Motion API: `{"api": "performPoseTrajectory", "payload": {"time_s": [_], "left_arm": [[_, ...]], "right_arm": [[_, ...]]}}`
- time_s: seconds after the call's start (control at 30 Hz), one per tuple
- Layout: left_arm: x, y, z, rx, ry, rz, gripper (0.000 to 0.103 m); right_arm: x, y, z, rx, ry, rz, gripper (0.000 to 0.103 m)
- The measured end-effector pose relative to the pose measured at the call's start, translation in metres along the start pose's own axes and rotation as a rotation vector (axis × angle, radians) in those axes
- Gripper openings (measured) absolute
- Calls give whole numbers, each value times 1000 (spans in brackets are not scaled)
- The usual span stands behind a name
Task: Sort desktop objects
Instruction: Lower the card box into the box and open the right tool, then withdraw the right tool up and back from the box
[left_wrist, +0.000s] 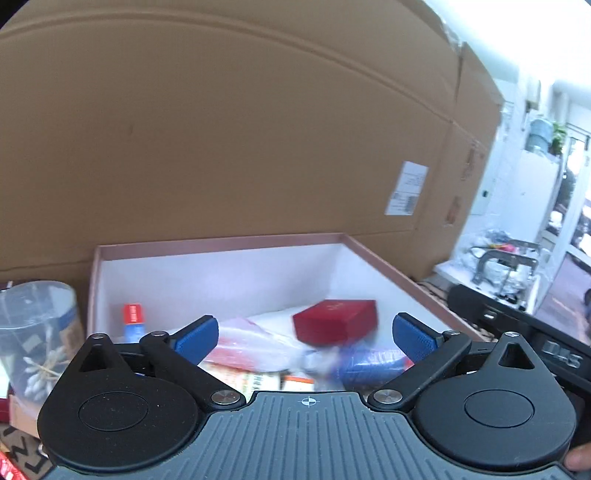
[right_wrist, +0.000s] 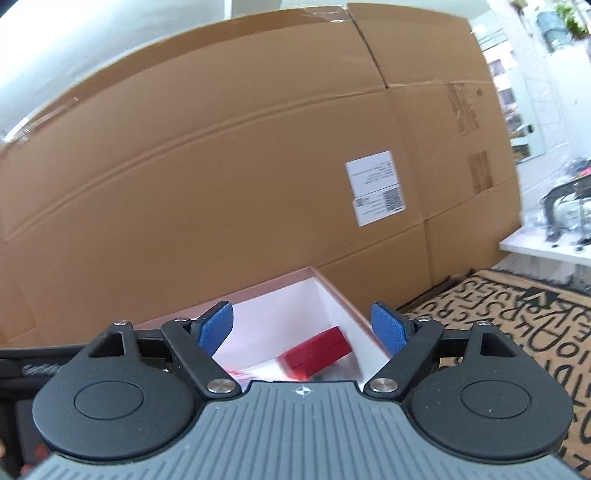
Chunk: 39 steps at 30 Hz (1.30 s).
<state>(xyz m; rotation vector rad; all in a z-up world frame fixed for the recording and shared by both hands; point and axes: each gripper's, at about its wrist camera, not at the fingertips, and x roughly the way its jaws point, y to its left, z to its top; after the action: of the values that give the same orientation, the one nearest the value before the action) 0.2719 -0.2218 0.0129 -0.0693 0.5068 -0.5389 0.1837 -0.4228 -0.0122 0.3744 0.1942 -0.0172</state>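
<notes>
A pink-rimmed white storage box (left_wrist: 221, 245) stands against a big cardboard carton. Inside lie a red box (left_wrist: 336, 319), a red-printed plastic bag (left_wrist: 255, 343), a blue-labelled item (left_wrist: 369, 363), an orange-printed packet (left_wrist: 258, 380) and a small red-and-blue tube (left_wrist: 132, 321). My left gripper (left_wrist: 304, 338) is open and empty, just above the box's near side. My right gripper (right_wrist: 303, 326) is open and empty, above the box's right corner (right_wrist: 332, 291); the red box (right_wrist: 317, 350) shows blurred between its fingers.
A clear jar of cotton swabs (left_wrist: 37, 339) stands left of the box. The tall cardboard carton (left_wrist: 240, 129) closes off the back. A letter-printed mat (right_wrist: 517, 332) covers the table at right. The other black gripper (left_wrist: 517, 332) shows at the right. A white shelf with clutter (right_wrist: 554, 247) is far right.
</notes>
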Motion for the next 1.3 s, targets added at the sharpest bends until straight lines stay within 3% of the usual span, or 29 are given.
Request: {"api": "performPoseTrajectory", "payload": {"time_s": [0.33, 0.57, 1.03, 1.3], "left_arm": [[-8, -2, -1, 52, -15, 85, 103], [-20, 5, -1, 31, 14, 87, 103], [-56, 0, -3, 41, -7, 79, 103], [-74, 0, -5, 38, -17, 83, 103]], "right_arm": [[0, 12, -8, -26, 25, 17, 86], [-6, 20, -11, -29, 37, 27, 90], [-33, 39, -5, -71, 8, 22, 102], [-49, 50, -3, -95, -10, 45, 103]]}}
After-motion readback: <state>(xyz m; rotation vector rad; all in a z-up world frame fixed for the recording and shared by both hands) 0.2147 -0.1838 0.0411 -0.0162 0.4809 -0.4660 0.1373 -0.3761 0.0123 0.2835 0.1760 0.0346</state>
